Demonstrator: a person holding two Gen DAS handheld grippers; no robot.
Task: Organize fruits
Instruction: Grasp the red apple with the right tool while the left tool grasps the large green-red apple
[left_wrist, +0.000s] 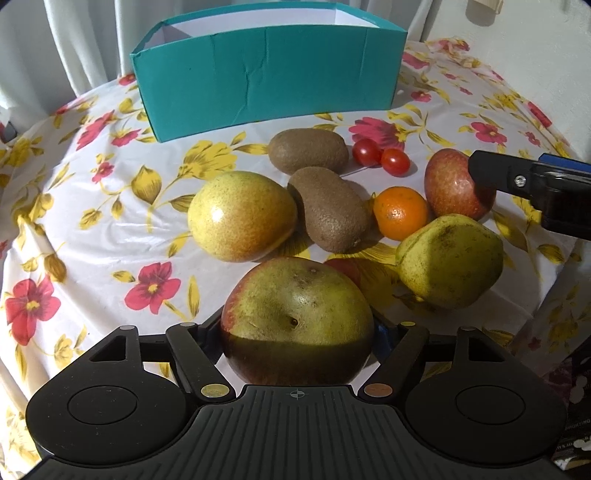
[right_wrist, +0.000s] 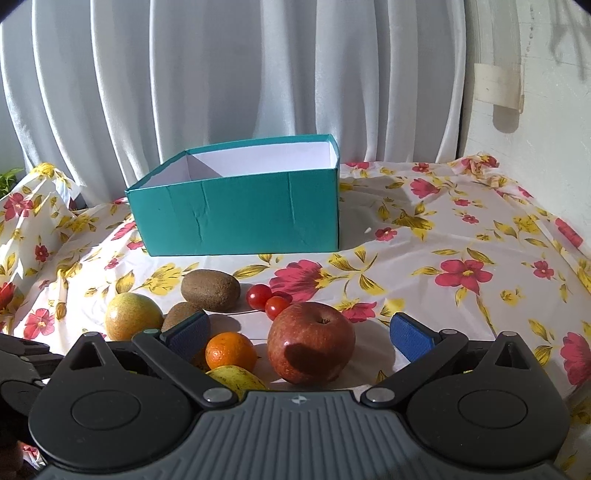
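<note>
Fruits lay loose before the empty teal box (right_wrist: 240, 218). Left gripper (left_wrist: 297, 332) pinched a green-red apple (left_wrist: 299, 314); right gripper (right_wrist: 299, 332), fingers spread, straddled the red apple (right_wrist: 310, 341). Risk: nudging the neighbouring mandarin (right_wrist: 231, 350) could set it rolling.

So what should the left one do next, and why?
Probably lift the big apple and carry it towards the teal box. The left gripper has its fingers against the apple's sides, the box looks empty, and the other fruit is on the cloth.
</note>
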